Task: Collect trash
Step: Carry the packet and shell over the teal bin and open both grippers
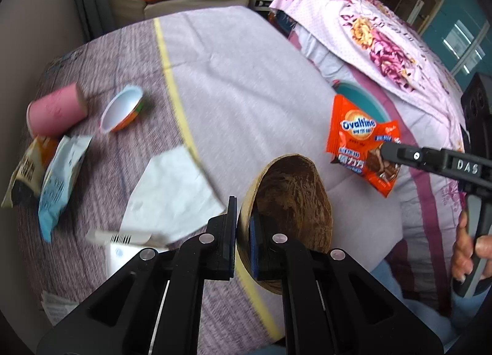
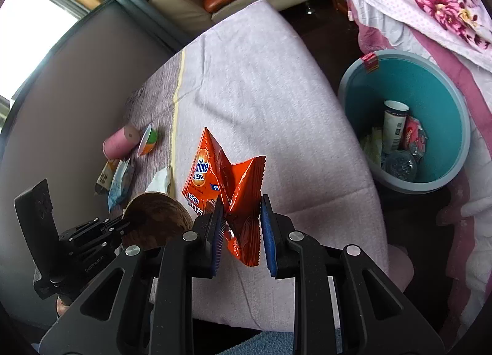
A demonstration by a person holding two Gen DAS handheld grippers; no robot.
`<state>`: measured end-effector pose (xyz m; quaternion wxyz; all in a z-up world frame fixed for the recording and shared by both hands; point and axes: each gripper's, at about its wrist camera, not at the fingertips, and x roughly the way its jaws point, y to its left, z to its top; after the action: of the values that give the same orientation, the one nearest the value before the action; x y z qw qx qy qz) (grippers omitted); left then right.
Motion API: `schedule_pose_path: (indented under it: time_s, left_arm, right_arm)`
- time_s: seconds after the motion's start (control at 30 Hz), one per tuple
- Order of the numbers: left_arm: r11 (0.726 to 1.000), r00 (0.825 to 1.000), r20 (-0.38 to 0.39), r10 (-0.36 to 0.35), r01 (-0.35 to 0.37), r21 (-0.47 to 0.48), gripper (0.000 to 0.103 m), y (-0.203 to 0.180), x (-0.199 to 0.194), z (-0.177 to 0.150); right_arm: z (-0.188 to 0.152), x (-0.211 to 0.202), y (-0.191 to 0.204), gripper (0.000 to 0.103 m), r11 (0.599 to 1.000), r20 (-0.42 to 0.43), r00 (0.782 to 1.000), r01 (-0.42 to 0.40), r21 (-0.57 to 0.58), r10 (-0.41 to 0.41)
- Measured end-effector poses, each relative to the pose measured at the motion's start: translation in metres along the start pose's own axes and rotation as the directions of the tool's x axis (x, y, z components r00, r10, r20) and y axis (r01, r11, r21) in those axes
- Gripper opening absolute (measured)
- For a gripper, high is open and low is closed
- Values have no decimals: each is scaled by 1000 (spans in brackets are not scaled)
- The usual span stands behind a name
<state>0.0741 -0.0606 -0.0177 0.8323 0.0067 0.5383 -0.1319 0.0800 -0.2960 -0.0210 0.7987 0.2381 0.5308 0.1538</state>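
Right claw (image 2: 240, 226) is pinching the orange wrapper (image 2: 221, 189) and sits nearer the teal bin (image 2: 402, 115), off to its right, while left claw (image 1: 243, 232) clamps the coconut shell (image 1: 292, 201).

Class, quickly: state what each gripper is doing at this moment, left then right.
Left gripper: shut on the rim of the coconut shell.
Right gripper: shut on the orange Ovaltine wrapper, held up above the bed.

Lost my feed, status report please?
Left gripper shut on coconut shell. Right gripper shut on orange wrapper. Teal bin open, path clear.
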Motion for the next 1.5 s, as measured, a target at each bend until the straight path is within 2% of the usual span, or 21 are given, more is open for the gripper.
schedule_pose_path:
  time_s: [0.1,0.3,0.43,0.63,1.03,1.5]
  left_arm:
    - [1000,1000,5,-8,8,9,8,-9,3,12]
    - [999,999,20,-35,34,39,8,-36,11,42]
    - [996,997,30,-66,64,58,8,-60,19,66]
    - [988,995,7,-100,98,119,8,-111,41,95]
    - [978,992,-84,-95,108,178,8,-174,101,126]
    - [972,986,-157,-49,83,218,8,-200,151,138]
  right_arm:
    - [5,-6,-8,21,1000,22,1000,9,15,-9]
    - [22,-36,-37,21,997,121,992,34,74,-43]
    - [35,-63,-64,21,990,200,976,60,128,-85]
    - [49,-87,-110,21,976,254,959,73,205,-125]
    - [62,-93,-169,21,956,261,953,76,284,-154]
    - [70,-80,-202,22,939,219,959,100,329,-179]
